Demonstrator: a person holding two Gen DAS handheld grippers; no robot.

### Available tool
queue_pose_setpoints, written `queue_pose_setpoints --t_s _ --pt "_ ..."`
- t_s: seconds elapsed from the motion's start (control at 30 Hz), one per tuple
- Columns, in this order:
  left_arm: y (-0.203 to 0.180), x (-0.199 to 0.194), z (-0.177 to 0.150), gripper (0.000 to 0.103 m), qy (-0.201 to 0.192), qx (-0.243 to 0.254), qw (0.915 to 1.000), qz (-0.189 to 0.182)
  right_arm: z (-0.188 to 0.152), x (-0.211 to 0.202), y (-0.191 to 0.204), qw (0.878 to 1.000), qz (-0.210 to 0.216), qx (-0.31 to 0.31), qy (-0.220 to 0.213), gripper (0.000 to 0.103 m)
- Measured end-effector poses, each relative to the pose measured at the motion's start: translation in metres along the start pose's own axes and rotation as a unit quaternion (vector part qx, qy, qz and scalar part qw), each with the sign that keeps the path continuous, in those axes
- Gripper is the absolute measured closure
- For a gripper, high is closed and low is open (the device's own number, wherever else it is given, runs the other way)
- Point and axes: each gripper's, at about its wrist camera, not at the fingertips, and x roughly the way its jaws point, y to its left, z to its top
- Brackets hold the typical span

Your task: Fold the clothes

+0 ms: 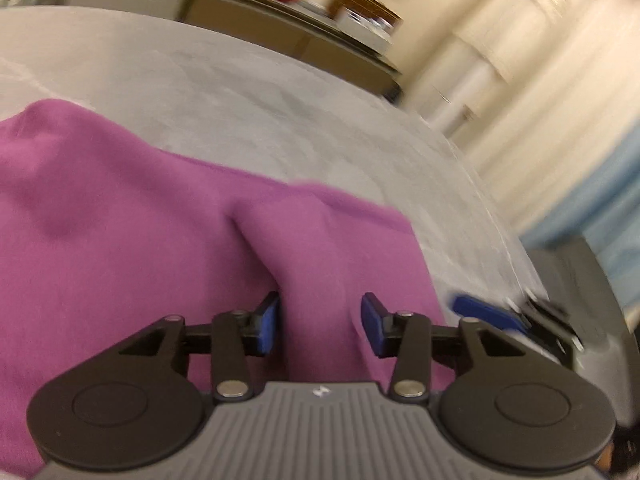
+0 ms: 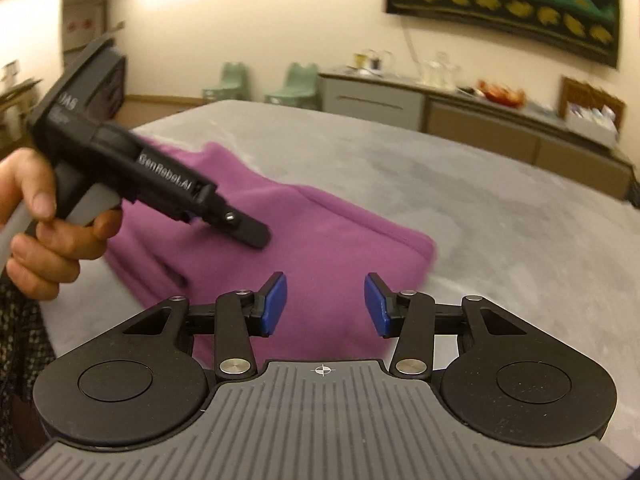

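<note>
both hand-held grippers are hanging over the purple garment, and neither one is gripping anything. my left hand-held gripper [image 1: 320, 322] is sitting with its blue pads [image 1: 267, 322] spread apart, a raised ridge of cloth running up between them; the pictures do not show for sure whether the pads are touching the fabric. my right hand-held gripper [image 2: 325, 305] is likewise standing released, its blue pads [image 2: 276, 304] apart above the near part of the garment.

the purple garment [image 2: 320, 248] is lying folded into a thick, soft bundle on the grey bed [image 2: 480, 208], toward the bed's left side and near its front edge as the right wrist view shows it. its folded edge is running along the right of the bundle.

in the right wrist view my left hand [image 2: 40, 232] is wrapping around the grey handle of the left tool, whose black body is angling down over the garment's left half.

beyond the bed's far edge a long sideboard [image 2: 480, 116] is standing against the wall, with two pale green chairs [image 2: 296, 84] beside it.
</note>
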Motion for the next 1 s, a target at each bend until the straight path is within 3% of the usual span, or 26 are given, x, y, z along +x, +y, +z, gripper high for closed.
queue_pose_setpoints --t_s 0.1,0.23,0.27,0.37,0.5,0.6,0.73,0.8,0.87,0.9,1.0 --pt "-0.014 0.007 -0.010 0.066 0.013 0.052 0.9980 0.033 -0.001 0.015 0.003 1.000 -0.003 -0.010 0.029 0.057" --pt "-0.008 0.001 -0.005 0.064 -0.008 0.024 0.9989 0.039 0.000 0.018 -0.001 0.999 -0.001 -0.004 0.038 0.051" --pt "-0.006 -0.001 -0.002 0.058 -0.021 0.016 0.9990 0.037 0.001 0.015 -0.004 0.999 0.000 0.002 0.035 0.051" --pt "0.001 -0.001 0.011 0.057 -0.048 -0.003 0.9986 0.022 -0.003 0.013 -0.003 0.999 0.000 -0.005 0.037 0.051" --pt "-0.004 0.025 0.024 0.067 -0.060 0.036 0.9975 0.003 -0.006 0.015 -0.007 0.999 -0.004 -0.003 0.044 0.050" --pt "-0.003 0.027 0.024 0.067 -0.071 0.040 0.9964 -0.023 -0.005 0.015 -0.011 0.999 -0.007 0.010 0.044 0.048" --pt "0.003 0.006 0.011 0.067 -0.050 0.018 0.9985 0.018 -0.003 0.018 -0.012 0.998 -0.009 0.012 0.055 0.043" --pt "-0.001 -0.012 0.001 0.059 -0.042 0.019 0.9982 0.038 0.001 0.014 -0.012 0.999 -0.010 0.012 0.046 0.043" --pt "-0.010 -0.012 -0.012 0.062 -0.019 0.034 0.9979 0.052 0.003 0.014 -0.013 0.999 -0.008 0.016 0.045 0.043" --pt "-0.016 -0.009 -0.018 0.069 -0.010 0.045 0.9970 0.062 0.003 0.014 -0.013 0.999 -0.006 0.018 0.045 0.043" --pt "-0.028 -0.007 -0.025 0.069 0.002 0.061 0.9938 0.093 0.000 0.021 -0.014 0.998 -0.004 0.019 0.064 0.043"
